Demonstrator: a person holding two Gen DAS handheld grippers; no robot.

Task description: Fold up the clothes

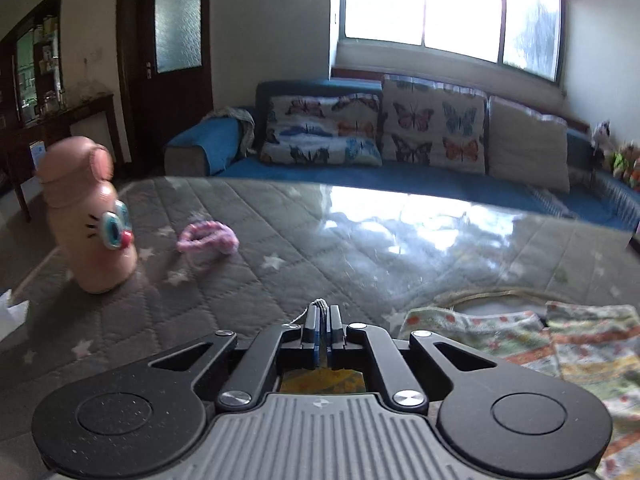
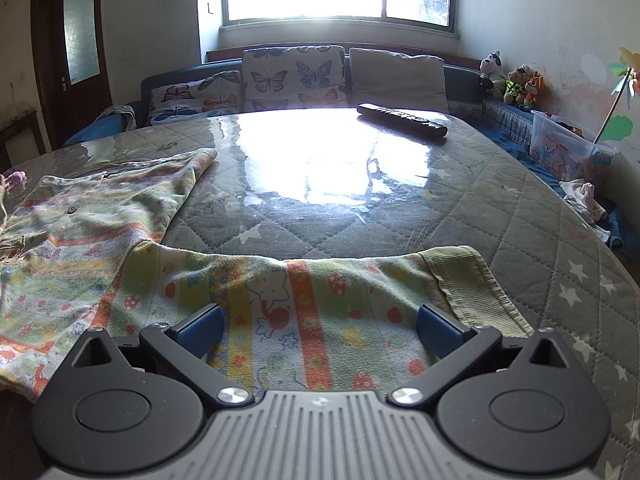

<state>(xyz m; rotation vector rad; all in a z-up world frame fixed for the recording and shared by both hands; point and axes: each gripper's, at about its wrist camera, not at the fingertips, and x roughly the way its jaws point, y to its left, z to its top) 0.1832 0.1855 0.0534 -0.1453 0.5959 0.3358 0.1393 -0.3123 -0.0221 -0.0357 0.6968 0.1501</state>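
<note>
A child's patterned garment (image 2: 100, 232) with orange stripes and strawberry prints lies spread on the quilted grey table cover (image 2: 520, 220). One sleeve (image 2: 320, 300) with a green ribbed cuff (image 2: 468, 280) lies across the front. My right gripper (image 2: 320, 332) hangs just over that sleeve, its blue pads (image 2: 202, 332) wide apart and open. In the left wrist view the garment (image 1: 560, 344) lies at the lower right. My left gripper (image 1: 322, 320) is shut, with a small whitish bit of cloth edge (image 1: 319, 302) and a thread sticking out at its tips; yellow fabric shows beneath it.
A pink bottle (image 1: 92, 220) with a cartoon face and a pink hair tie (image 1: 206, 236) sit at the table's left. A black remote (image 2: 400, 120) lies at the far side. Behind are a blue sofa (image 1: 360, 176) with butterfly cushions, soft toys (image 2: 516, 80) and a plastic box (image 2: 568, 148).
</note>
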